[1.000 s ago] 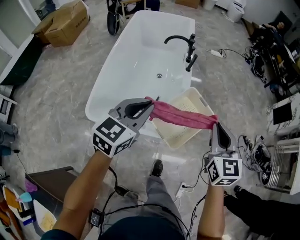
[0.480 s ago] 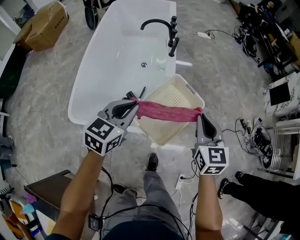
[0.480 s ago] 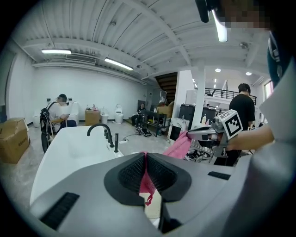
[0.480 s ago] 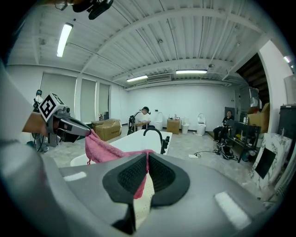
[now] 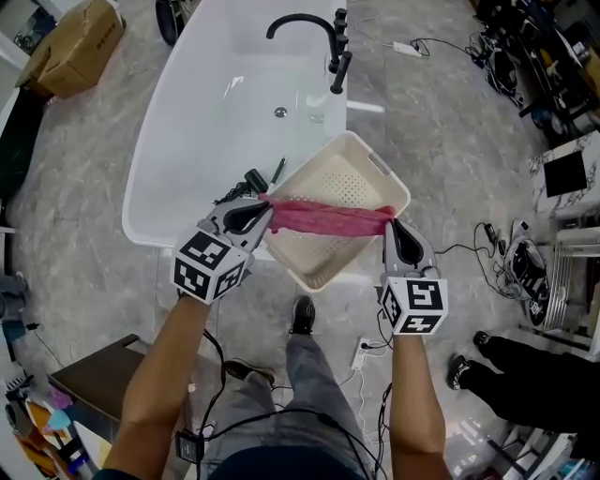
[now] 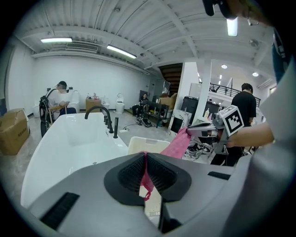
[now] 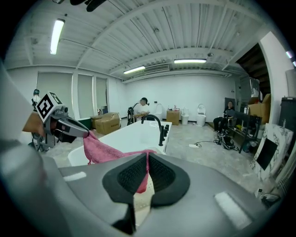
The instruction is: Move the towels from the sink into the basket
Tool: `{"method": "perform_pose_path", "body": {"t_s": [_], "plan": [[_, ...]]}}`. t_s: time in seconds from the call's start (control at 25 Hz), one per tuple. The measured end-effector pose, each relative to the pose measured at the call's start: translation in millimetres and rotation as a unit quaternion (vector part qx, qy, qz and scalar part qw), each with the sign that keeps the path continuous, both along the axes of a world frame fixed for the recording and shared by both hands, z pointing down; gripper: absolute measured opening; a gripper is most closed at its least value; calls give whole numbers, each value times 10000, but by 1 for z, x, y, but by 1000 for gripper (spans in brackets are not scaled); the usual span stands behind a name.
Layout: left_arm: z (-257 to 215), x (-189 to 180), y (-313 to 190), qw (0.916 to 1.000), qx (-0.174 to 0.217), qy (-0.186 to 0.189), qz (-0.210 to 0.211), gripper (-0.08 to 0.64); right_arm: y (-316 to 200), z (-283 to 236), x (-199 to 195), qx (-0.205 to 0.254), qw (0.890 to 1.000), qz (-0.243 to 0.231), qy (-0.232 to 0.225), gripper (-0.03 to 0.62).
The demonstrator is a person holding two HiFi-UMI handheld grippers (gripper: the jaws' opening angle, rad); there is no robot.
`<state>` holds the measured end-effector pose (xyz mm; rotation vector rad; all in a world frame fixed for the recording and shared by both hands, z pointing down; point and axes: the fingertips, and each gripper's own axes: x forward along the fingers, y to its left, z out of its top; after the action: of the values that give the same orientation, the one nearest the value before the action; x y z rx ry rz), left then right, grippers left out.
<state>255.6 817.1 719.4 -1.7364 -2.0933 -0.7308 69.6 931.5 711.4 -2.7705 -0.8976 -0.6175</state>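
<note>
Left tongs [image 5: 266,207] and right tongs [image 5: 391,223] pinch a pink towel [image 5: 328,218] taut between them over the basket [image 5: 349,173]; lowering and releasing likely comes next.

- The grey marbled floor [image 5: 94,216] is carrying a white sink [image 5: 211,131].
- A cream basket [image 5: 342,183] is sitting just beside the sink.
- A cardboard box [image 5: 70,47] and cables [image 5: 517,272] are lying well apart.

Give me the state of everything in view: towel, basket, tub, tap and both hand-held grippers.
Pink towel: stretched between both grippers, over the basket.
Left hand-held gripper: shut on one towel end.
Right hand-held gripper: shut on the other end.
Cream basket: beside the tub, nothing lying in it.
White bathtub: no towels inside.
Black tap: not running.
</note>
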Motion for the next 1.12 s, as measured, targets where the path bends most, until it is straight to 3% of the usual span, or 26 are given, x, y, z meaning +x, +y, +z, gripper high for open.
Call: {"method": "perform_pose_path", "body": {"t_s": [0.48,0.8,1.12], "plan": [[60,5,9,9990,451,-47,-52,21,8,62,8,391,9984,-136,-391,25],[73,3,3,9973,708,-169,70,40,2,81,19,689,9946,-275,-725,34],[59,13,-1,9981,580,-188,24,52,-2,83,29,759,9914,-344,-1007,123]]}}
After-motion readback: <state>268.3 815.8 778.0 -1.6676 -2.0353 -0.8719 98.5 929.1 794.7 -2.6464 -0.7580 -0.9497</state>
